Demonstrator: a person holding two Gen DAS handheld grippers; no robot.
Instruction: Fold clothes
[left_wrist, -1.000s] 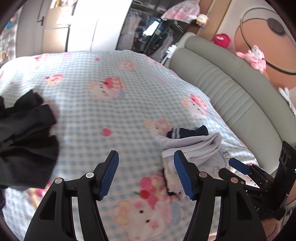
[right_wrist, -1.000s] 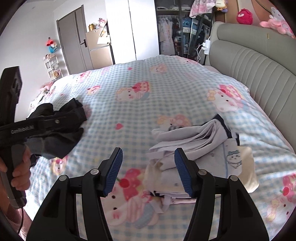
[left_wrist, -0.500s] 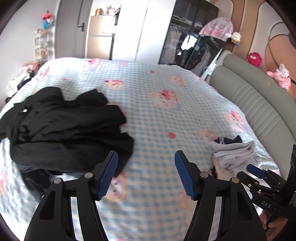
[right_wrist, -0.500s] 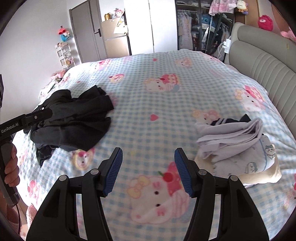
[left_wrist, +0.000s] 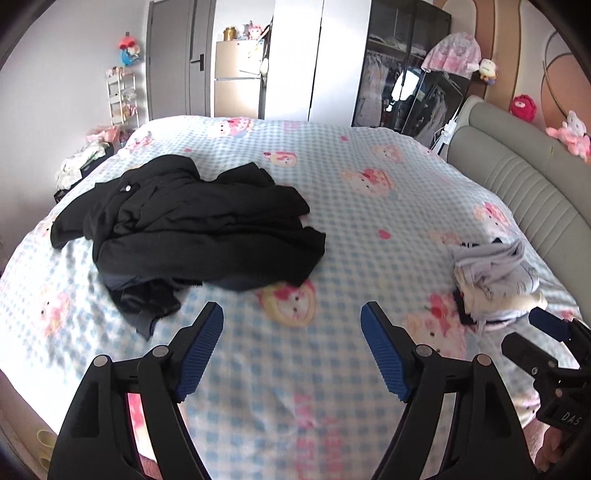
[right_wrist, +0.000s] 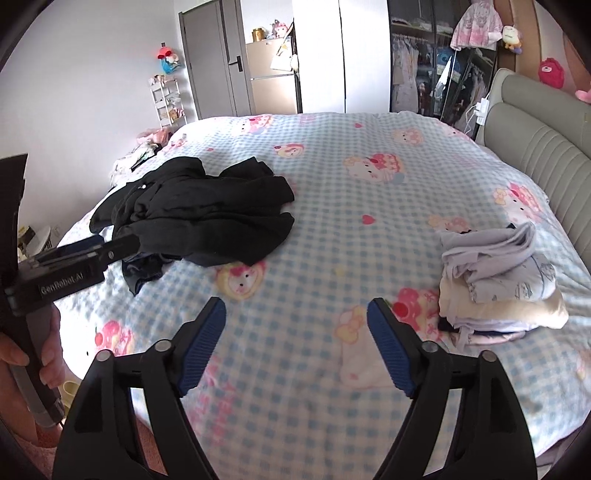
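Observation:
A crumpled heap of black clothes (left_wrist: 192, 229) (right_wrist: 207, 221) lies on the left half of the bed. A stack of folded pale garments (left_wrist: 495, 277) (right_wrist: 498, 280) sits near the headboard on the right. My left gripper (left_wrist: 291, 321) hovers over bare sheet just in front of the black heap, its jaws opening with nothing between them. My right gripper (right_wrist: 295, 317) hangs over the sheet between heap and stack, its jaws also opening and empty. In the right wrist view the left gripper's body (right_wrist: 70, 273) is seen at the left, held in a hand.
The bed (left_wrist: 369, 229) has a blue checked sheet with pink cartoon prints. A grey padded headboard (right_wrist: 546, 162) runs along the right. Wardrobes, a door and a small shelf stand beyond the far edge. Loose items lie on the floor at the far left.
Both grippers have swung left, away from the folded stack. The black heap has come fully into view ahead. Both pairs of jaws stand wider apart than before.

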